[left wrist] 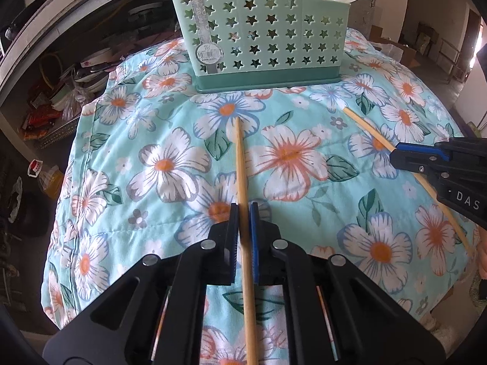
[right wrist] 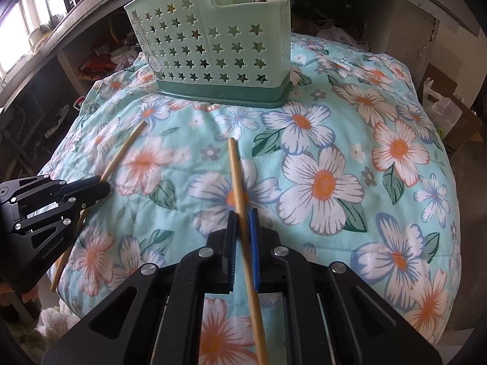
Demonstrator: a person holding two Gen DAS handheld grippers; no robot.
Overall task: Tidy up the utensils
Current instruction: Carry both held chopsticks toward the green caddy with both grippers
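While each gripper clenches one chopstick in front of the caddy point(left wrist: 261, 30), left gripper point(left wrist: 243, 213) and right gripper point(right wrist: 242, 214) grip mid-shaft; sticks may pivot, missing the caddy's compartments.

Caddy point(left wrist: 258, 30) top cropped; contents unclear. Chopstick point(left wrist: 243, 213) rear end cut off.
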